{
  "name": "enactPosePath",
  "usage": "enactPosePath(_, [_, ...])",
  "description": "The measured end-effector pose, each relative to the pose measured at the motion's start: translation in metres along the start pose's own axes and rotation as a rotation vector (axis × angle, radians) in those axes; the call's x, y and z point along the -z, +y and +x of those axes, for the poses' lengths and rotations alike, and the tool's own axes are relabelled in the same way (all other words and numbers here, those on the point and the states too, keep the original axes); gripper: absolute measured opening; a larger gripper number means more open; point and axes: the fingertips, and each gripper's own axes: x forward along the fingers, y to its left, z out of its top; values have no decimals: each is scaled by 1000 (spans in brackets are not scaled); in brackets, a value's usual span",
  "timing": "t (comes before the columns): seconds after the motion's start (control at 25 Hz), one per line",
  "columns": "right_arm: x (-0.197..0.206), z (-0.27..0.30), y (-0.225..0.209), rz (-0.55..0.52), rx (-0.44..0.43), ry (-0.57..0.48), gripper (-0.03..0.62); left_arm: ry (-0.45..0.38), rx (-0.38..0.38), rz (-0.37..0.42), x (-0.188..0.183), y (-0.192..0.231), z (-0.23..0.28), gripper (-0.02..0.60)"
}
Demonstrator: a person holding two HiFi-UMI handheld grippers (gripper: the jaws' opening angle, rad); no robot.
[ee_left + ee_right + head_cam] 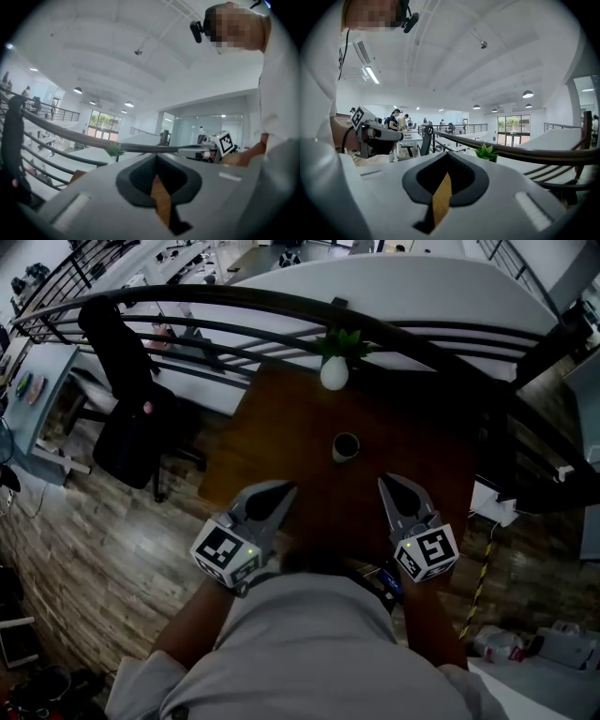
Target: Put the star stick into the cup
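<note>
A small dark cup point(345, 447) stands upright in the middle of the brown table point(281, 427). No star stick shows in any view. My left gripper point(285, 489) hovers over the near part of the table, left of and nearer than the cup, its jaws shut to a point with nothing between them. My right gripper point(385, 482) is level with it on the right, shut and empty as well. In the left gripper view my left gripper point(156, 158) shows only a thin slit of table wood. The right gripper view shows the same of my right gripper point(447, 156).
A white vase with a green plant point(334, 369) stands at the table's far edge, against a dark curved railing point(234, 306). A chair draped with a black jacket point(127, 399) is left of the table. Boxes and a cable lie on the floor to the right point(506, 638).
</note>
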Motion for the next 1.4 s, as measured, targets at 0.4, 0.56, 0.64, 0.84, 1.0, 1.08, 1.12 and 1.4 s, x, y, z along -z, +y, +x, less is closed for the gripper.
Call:
enactPosePath(0.4, [-33,15,59,-36,18,-29,5,-22,25,23,-19,22,-54,2])
enactPosePath(0.56, [-36,9,77,-33,26,-33,5,-23,30,22,-16,23,-69,3])
enactPosePath(0.64, [-36,7,84,-36,19,-31,5,-28,24,14,-15,22,-75,3])
enactPosePath(0.84, [-46,-9,85,-48,-5,-52,5,-40,-5,10,-20,7,-79,3])
enactPosePath(1.0, [-51,-42,82,-50,-22,-80,5,-34,-22,13,-20,-26,-77,2])
enactPosePath(1.08, [-50,-64,80,-45,-33,-86,5,-27,-22,18,-18,-50,-72,3])
enactPosePath(1.12, [-47,-77,80,-45,-39,-85,5,-24,-21,21,-16,-64,-69,3])
enactPosePath(1.4, [-16,-170,75,-37,-76,-78,5,-30,-24,45,6,-158,-50,3])
